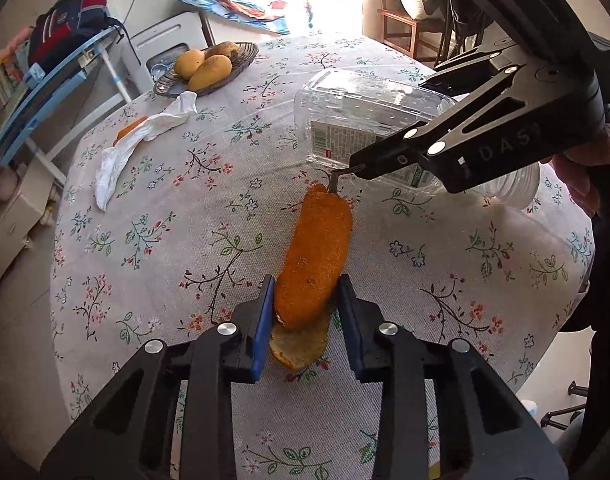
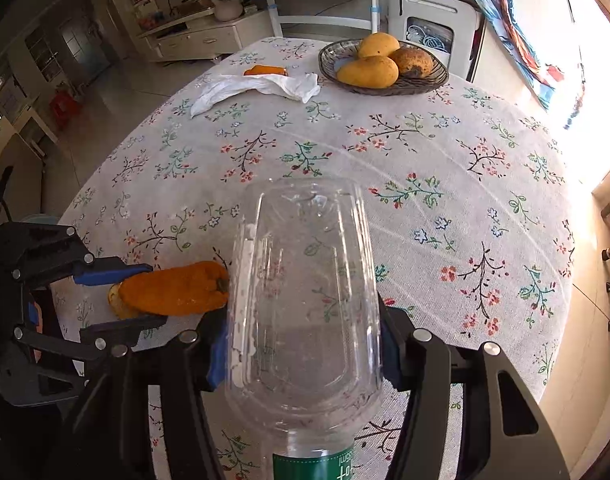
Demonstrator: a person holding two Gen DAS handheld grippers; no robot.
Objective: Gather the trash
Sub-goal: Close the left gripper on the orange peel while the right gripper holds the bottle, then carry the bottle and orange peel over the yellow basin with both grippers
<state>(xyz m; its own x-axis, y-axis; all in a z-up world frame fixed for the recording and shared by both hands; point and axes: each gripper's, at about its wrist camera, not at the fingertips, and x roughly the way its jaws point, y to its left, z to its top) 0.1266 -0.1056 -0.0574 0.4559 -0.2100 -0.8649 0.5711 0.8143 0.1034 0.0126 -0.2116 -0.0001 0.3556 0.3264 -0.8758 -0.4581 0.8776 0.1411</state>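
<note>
An orange fruit peel (image 1: 315, 260) lies on the floral tablecloth, its near end between the blue pads of my left gripper (image 1: 307, 308), which closes around it; the pads touch or nearly touch it. The peel (image 2: 177, 289) and left gripper (image 2: 123, 296) also show in the right wrist view. My right gripper (image 2: 303, 344) is shut on an empty clear plastic bottle (image 2: 305, 300), its base pointing away. In the left wrist view the bottle (image 1: 361, 120) lies just beyond the peel, with the right gripper (image 1: 369, 164) over it. A crumpled white tissue (image 1: 141, 140) (image 2: 261, 86) lies farther off.
A wicker basket (image 1: 241, 66) (image 2: 385, 86) with three mangoes stands at the far side of the table. Another orange peel piece (image 2: 265, 70) lies by the tissue. A white appliance (image 2: 433, 28), a blue desk frame (image 1: 53, 84) and a wooden chair (image 1: 405, 28) stand beyond the table's edges.
</note>
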